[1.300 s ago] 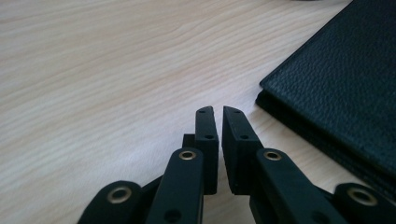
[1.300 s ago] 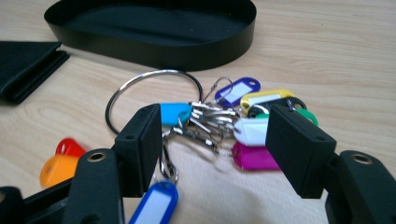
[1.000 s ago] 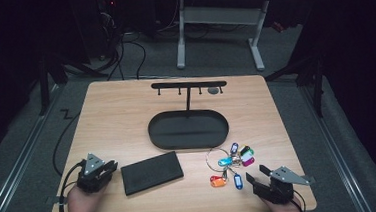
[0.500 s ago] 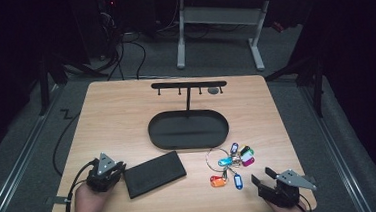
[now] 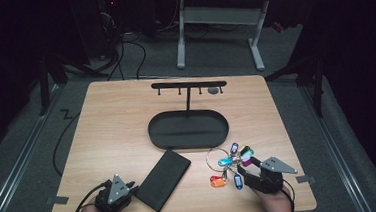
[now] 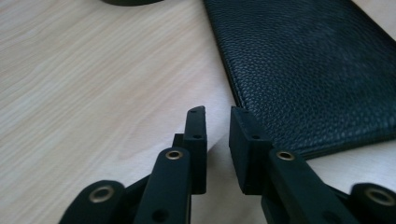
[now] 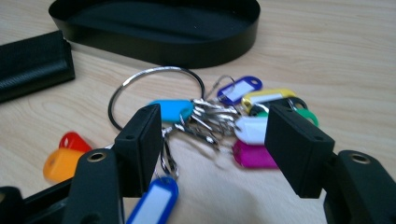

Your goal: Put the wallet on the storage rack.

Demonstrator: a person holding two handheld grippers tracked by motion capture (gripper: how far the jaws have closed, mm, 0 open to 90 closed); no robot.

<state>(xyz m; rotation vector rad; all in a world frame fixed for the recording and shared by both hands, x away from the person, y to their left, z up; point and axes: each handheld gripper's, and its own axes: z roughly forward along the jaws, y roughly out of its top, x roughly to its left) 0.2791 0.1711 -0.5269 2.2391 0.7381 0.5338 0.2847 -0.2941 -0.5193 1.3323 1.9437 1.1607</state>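
**Key bunch ahead of wide jaws, wallet beside narrow ones**

Light wooden table (image 5: 118,136) underneath everything. Black oval metal tray with upright hook rack (image 5: 188,129) at mid-table, nothing inside as far as visible. Nearer the front edge, flat black grained-leather wallet (image 5: 162,179), long axis slanting from front-left up toward the tray.

Right of the wallet, just off the tray's front rim: bunch of coloured plastic key tags on a large silver ring (image 7: 205,119), spread loosely on the wood. Ring toward the tray, tags fanned toward the front-right corner; orange and red tags off to the side.

Right gripper (image 7: 212,144) nearest the bunch by far, directly in front, pointing along the line from tags to ring. Jaws spread wide, straddling the cluster of clips and tags, gripping nothing; contact with the tags hard to judge. Likely next: a short push forward and a close on the clips.

Left gripper (image 6: 217,140) low at the wallet's near corner, wallet lying ahead and to the right of the jaws. Jaws nearly together, narrow gap left, nothing between.
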